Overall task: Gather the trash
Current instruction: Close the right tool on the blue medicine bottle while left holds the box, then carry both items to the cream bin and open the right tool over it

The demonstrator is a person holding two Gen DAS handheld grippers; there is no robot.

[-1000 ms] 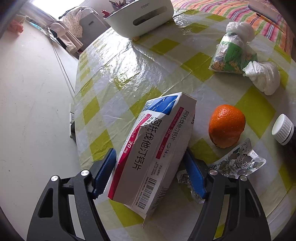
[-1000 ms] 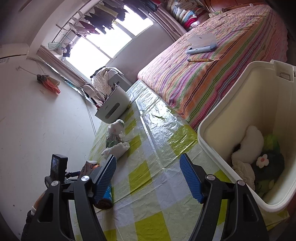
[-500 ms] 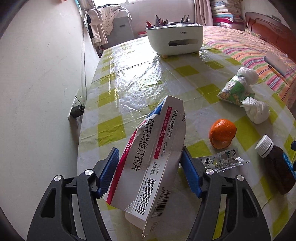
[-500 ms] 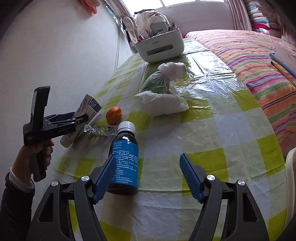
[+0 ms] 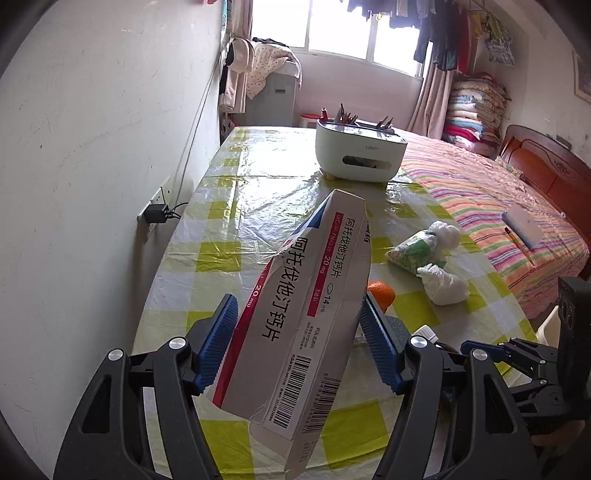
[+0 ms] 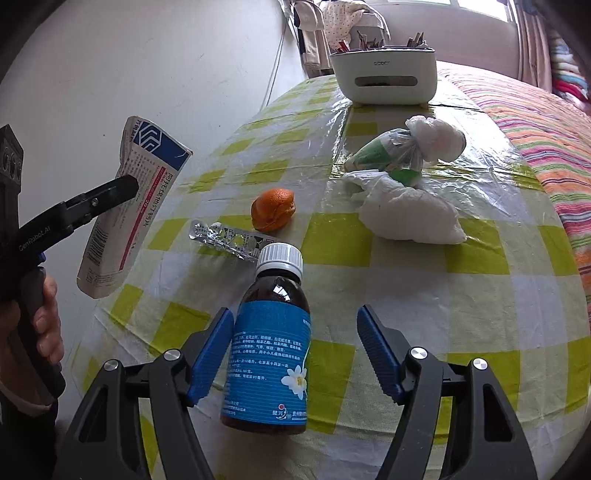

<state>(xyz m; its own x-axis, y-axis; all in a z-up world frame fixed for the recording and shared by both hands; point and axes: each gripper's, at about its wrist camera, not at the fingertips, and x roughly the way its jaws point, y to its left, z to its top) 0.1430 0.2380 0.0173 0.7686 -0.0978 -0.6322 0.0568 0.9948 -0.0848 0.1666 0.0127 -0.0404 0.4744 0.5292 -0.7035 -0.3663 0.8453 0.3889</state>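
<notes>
Cardboard box (image 5: 306,306), clenched in the left claw (image 5: 299,343), is now rising off the counter (image 6: 406,280); right claw (image 6: 295,350), released, is straddling the bottle (image 6: 271,350).

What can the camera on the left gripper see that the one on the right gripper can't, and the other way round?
Only the left wrist view shows the window, the wall socket and the wooden headboard. Only the right wrist view shows the whole medicine bottle between the open right gripper, plus the blister pack. Both show the medicine box held up by the left gripper, the orange and the white organizer.
</notes>
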